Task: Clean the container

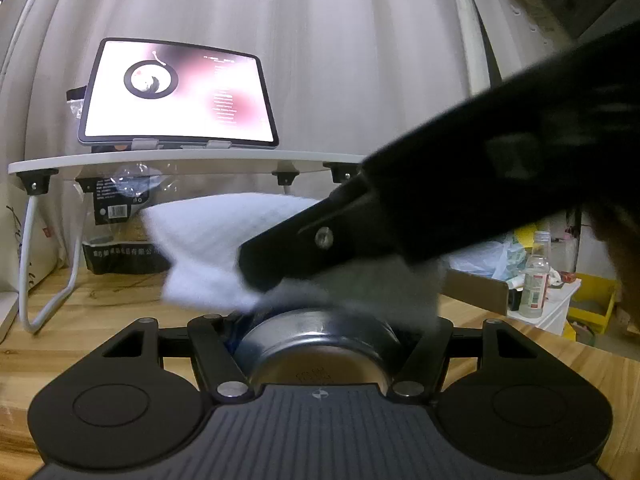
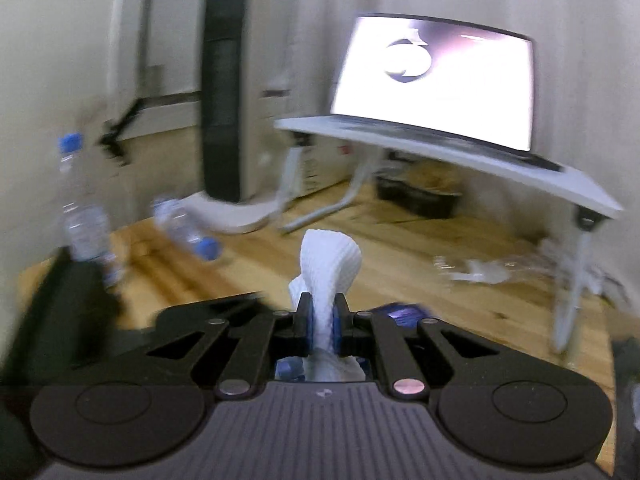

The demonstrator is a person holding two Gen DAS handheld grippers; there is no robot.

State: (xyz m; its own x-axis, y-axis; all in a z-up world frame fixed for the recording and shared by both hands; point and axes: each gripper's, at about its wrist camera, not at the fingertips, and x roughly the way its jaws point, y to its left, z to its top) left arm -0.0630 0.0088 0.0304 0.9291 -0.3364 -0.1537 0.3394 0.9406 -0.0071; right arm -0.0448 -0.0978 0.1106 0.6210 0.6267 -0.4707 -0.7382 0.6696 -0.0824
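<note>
Wooden table point(image 1: 100, 304) carries a white stand point(image 1: 180, 162) with a lit tablet point(image 1: 176, 92). Left gripper point(image 1: 320, 344) is clamped on the steel container point(image 1: 320, 348), held just above the tabletop. Right gripper point(image 2: 322, 320), fingers pinched narrow, grips a white cloth point(image 2: 328, 264) directly over the container.

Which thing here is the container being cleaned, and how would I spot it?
Start at the wooden table in front of the raised white stand with the lit tablet. Near its front edge, the left hand-held gripper clamps a round metal container. It is the only shiny steel thing there, and the white cloth held by the right hand-held gripper hangs over it.
</note>
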